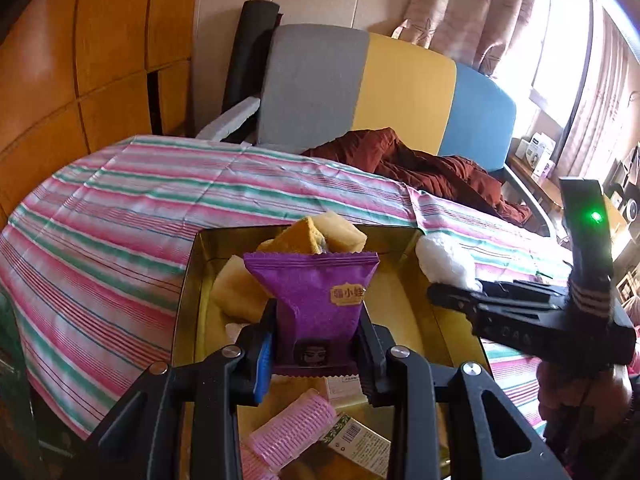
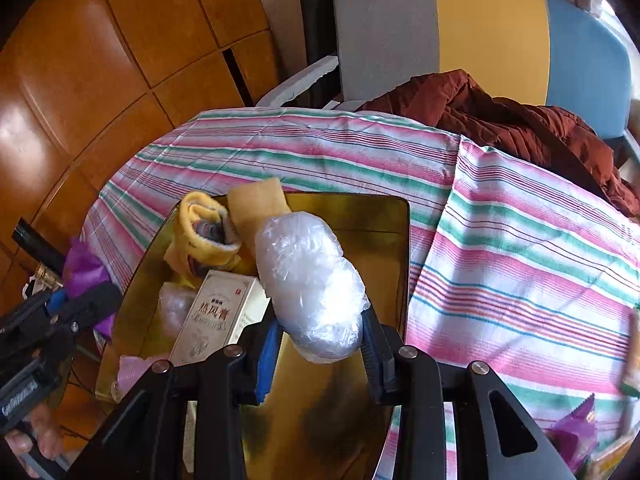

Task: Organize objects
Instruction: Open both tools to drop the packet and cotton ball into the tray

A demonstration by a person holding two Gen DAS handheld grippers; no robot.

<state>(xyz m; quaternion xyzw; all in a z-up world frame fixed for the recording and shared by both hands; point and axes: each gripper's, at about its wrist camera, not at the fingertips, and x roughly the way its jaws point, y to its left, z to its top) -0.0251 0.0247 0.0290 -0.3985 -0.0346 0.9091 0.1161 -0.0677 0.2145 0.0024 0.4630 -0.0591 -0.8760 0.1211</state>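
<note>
A gold tin tray lies on the striped cloth. My left gripper is shut on a purple snack packet, held upright over the tray's near end. My right gripper is shut on a clear plastic-wrapped bundle, held over the tray. The right gripper with the white bundle also shows at the tray's right side in the left wrist view. In the right wrist view the left gripper with the purple packet is at the tray's left.
Inside the tray lie a yellow rolled cloth, a beige sponge, a white carton, a pink hair roller and a green-printed box. A rust-red jacket lies by a grey-yellow-blue chair. More packets lie right.
</note>
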